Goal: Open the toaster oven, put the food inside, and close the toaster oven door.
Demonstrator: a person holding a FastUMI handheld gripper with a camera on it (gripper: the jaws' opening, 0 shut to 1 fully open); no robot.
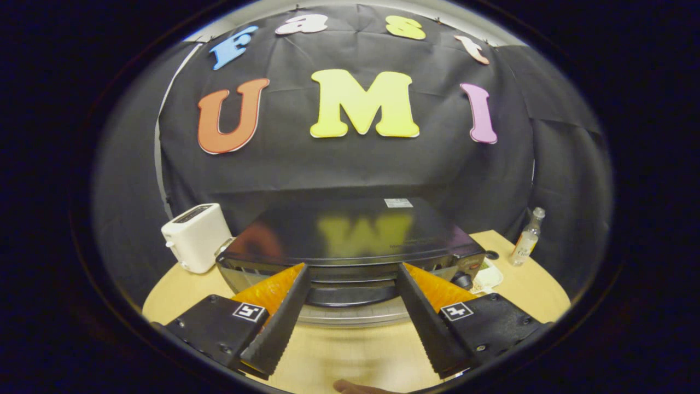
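A black toaster oven [350, 230] with a glossy top stands on the round wooden table [350, 355], just ahead of me. Its dark door handle [350, 295] runs across the front, above a silver lower rim, and the door looks closed. My gripper [353, 268] is open, its two fingers spread wide, with the fingertips [299, 273] reaching the oven's front on either side of the handle. Nothing is held between them. A small white plate with food [488, 276] lies just right of the oven, partly hidden by its corner.
A white pop-up toaster [194, 236] stands left of the oven. A small clear bottle [528, 238] stands at the table's right. Two knobs [464, 273] sit at the oven's right front. A small brownish shape [355, 387] lies below the fingers; I cannot tell what it is.
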